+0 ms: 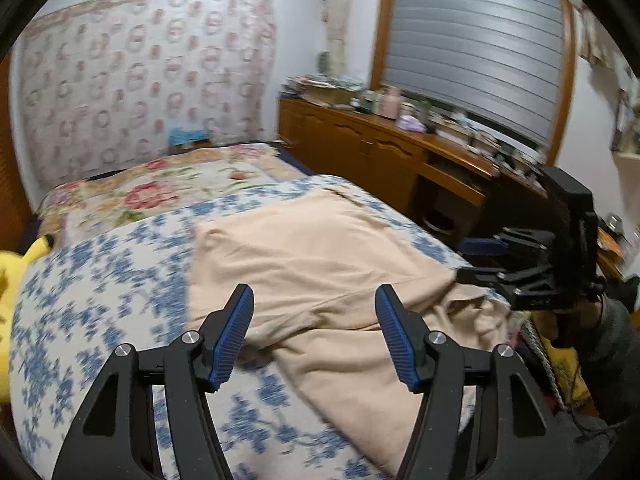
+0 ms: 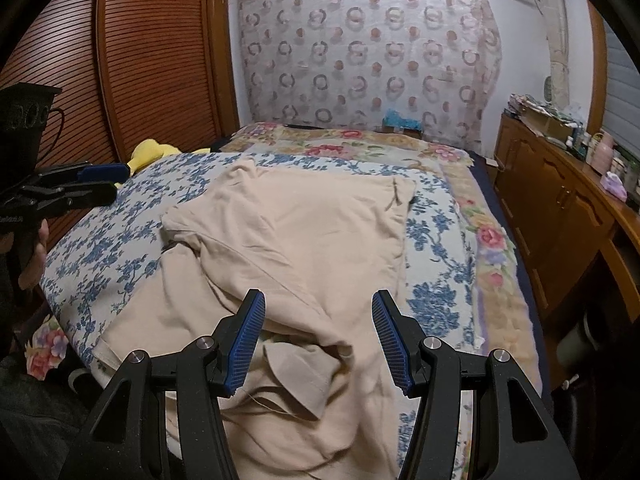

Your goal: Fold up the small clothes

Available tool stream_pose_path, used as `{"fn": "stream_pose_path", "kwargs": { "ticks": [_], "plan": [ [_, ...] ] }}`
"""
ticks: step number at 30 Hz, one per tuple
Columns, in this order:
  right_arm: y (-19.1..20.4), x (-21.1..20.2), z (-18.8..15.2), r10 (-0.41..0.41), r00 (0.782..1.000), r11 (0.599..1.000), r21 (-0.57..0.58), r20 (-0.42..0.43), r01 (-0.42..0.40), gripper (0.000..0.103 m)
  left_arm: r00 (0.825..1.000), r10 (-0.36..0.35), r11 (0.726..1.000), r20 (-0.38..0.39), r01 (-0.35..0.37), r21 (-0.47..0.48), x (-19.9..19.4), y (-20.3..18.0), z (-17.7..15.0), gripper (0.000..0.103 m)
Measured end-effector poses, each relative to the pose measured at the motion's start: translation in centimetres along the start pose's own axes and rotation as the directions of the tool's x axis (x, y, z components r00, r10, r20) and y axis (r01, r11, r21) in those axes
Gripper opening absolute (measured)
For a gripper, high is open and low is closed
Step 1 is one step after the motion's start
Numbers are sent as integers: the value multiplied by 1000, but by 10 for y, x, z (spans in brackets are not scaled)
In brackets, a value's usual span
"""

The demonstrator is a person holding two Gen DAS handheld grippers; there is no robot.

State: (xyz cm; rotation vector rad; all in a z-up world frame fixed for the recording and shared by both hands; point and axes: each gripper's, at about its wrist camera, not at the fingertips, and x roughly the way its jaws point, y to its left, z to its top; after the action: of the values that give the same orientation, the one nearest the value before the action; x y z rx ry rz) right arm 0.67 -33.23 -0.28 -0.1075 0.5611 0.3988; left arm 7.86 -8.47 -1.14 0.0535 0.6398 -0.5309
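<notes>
Lying across a blue-and-white floral bedspread (image 2: 100,248) is a beige garment (image 2: 304,232), its far part spread fairly flat and its near part bunched into folds at the bed's near edge. From the right wrist view it fills the centre, running from about 12 o'clock down to 6 o'clock.

Both claws stand spread with nothing pinched between the blue pads. The right gripper (image 2: 318,336) hangs over the crumpled near folds, pads clear of the cloth. The left gripper (image 1: 314,332) hangs over the garment's left edge; in the right wrist view it shows at 9 o'clock (image 2: 100,182), off the cloth, beside the bed's left side.

A yellow plush toy (image 2: 150,152) lies at 10 o'clock by the louvred wooden door (image 2: 152,48). A pink-flowered blanket (image 2: 360,142) covers the far end of the bed, and a cluttered wooden sideboard (image 2: 560,200) stands at 3 o'clock.
</notes>
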Motion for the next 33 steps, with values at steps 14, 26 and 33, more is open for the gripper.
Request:
{"fn": "stream_pose_path", "kwargs": {
  "ticks": [14,26,33],
  "plan": [
    [36,29,28,64,998,992,-111,-18,-66,58,986,163,981,28,-160,-106,-23,62,-16,64],
    [70,67,59,139,988,967,-206,-70,-151,58,982,188,976,31,-183,-121,-28,76,-26,64],
    [95,100,73,179,972,942,-259,-151,-214,58,979,199,970,29,-193,-148,-32,86,-30,64]
  ]
}}
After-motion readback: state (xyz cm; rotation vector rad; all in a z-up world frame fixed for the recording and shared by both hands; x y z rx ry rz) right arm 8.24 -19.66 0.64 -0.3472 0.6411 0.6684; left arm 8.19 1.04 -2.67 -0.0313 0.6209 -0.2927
